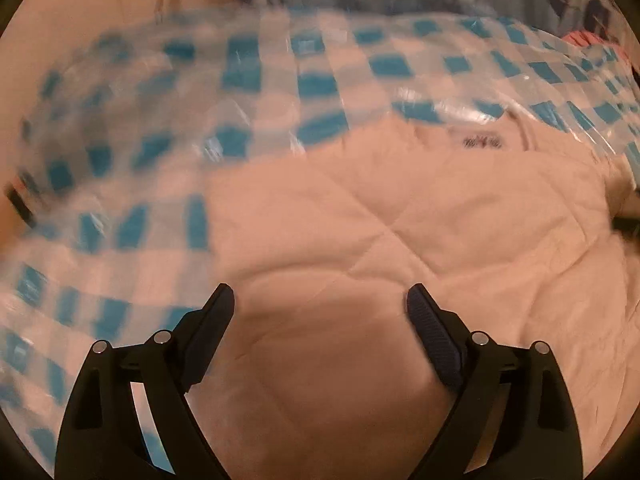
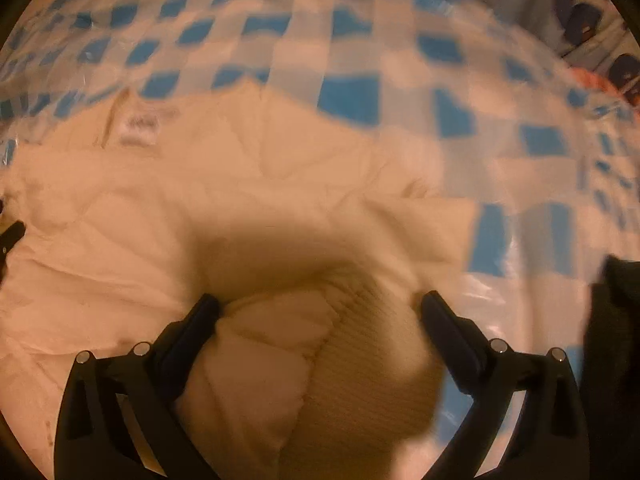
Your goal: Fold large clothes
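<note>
Work surface: a glossy blue-and-white checked cover [image 1: 280, 80] spreads across the whole field; in the left wrist view it lies bare on the left side and along the top, and in the right wrist view on the right side and along the top.
Surface limit: the cover's far edge shows at the top of the left wrist view, with a plain pale area beyond its upper left corner and blurred dark-blue printed fabric [image 1: 576, 4] behind it.
Garment: a cream quilted jacket [image 1: 420, 240] lies spread on the cover, its neck label [image 1: 482, 143] towards the far side; stitch lines cross its panel diagonally.
Garment edge: in the left wrist view the jacket's straight left edge runs just ahead of the left gripper's left finger, with checked cover directly beside it.
Left gripper [image 1: 320, 300]: jaws stand wide apart over the jacket panel, with only flat fabric below the gap; contact with it cannot be told.
Sleeve end: a bunched quilted part with a ribbed knit cuff [image 2: 372, 364] sits between the fingers of the right gripper [image 2: 320, 304].
Right gripper: jaws set wide, the bundle filling the gap and touching both inner pads, so it reads as clamped on the cuff.
Neighbour: the left gripper's dark tip shows at the left rim of the right wrist view, well apart from the cuff.
</note>
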Available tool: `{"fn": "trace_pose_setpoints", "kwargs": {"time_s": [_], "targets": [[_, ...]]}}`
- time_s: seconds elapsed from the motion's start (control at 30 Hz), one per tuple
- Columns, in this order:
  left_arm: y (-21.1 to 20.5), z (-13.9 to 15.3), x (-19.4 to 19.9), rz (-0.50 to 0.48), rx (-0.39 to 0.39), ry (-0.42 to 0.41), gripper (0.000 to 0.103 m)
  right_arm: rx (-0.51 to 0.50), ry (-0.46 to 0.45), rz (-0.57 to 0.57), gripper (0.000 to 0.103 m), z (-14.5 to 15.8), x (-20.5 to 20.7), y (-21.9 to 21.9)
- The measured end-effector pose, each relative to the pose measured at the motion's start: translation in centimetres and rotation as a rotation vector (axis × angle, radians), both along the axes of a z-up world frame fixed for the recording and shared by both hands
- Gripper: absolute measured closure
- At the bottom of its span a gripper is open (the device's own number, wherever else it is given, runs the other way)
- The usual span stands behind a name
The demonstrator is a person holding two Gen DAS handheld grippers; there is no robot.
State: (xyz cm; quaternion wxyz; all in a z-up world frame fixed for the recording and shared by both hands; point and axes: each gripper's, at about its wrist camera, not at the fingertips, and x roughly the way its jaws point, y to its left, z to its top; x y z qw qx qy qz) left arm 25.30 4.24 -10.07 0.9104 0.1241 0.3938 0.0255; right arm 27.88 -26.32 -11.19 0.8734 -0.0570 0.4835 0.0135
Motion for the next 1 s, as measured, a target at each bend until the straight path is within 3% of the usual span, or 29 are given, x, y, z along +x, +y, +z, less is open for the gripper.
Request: {"fn": "trace_pose_setpoints", "kwargs": {"time_s": [0.07,0.13,0.23,0.33,0.47,0.53,0.6,0.7,0.77,0.87,0.93,1.0], "targets": [[-0.9,1.5,-2.7,-0.039,0.039,-0.079,0.018,0.035,-0.116,0.045,0.007,2.9,-3.2,1.0],[-2.2,2.2,-5.2,-0.097,0.068,-0.119,0.018,0.051,-0.148,0.118,0.007,3.9,-5.8,2.4],[-3.3,0.8,-5.9,-0.130,0.110,-0.086,0.018,0.007,-0.036,0.165,0.007,-0.2,-5.5,3.7],[-3.5,-0.8,-5.3,-0.139,0.098,-0.021,0.018,0.065,0.011,0.149,0.007,-3.6,-4.8,2.6],[-3.7,-1.5,-5.2,-0.132,0.125,-0.015,0.018,0.015,0.029,0.143,0.007,-2.4,-5.1,3.8],[-3.8,-0.7,-6.5,-0.135,0.131,-0.041,0.018,0.032,-0.014,0.143,0.007,-0.6,-6.2,4.2],[-4.0,0.6,-8.7,-0.158,0.137,-0.073,0.018,0.065,-0.081,0.213,0.007,1.9,-8.1,5.7],[-3.7,2.0,-12.3,-0.176,0.120,-0.081,0.018,0.062,-0.085,0.291,0.007,3.4,-9.9,9.6],[-3.3,2.6,-15.1,-0.188,0.106,-0.071,0.018,0.036,-0.065,0.305,0.007,2.5,-10.5,11.6],[-3.1,1.9,-18.2,-0.203,0.143,-0.044,0.018,-0.067,0.073,0.309,0.006,-4.0,-10.3,13.5],[-3.1,0.0,-19.0,-0.220,0.170,0.041,0.018,-0.034,0.056,0.299,0.006,-4.0,-10.1,13.1],[-3.2,-1.2,-20.1,-0.225,0.218,0.045,0.018,-0.019,0.100,0.280,0.006,-2.6,-10.3,13.0]]}}
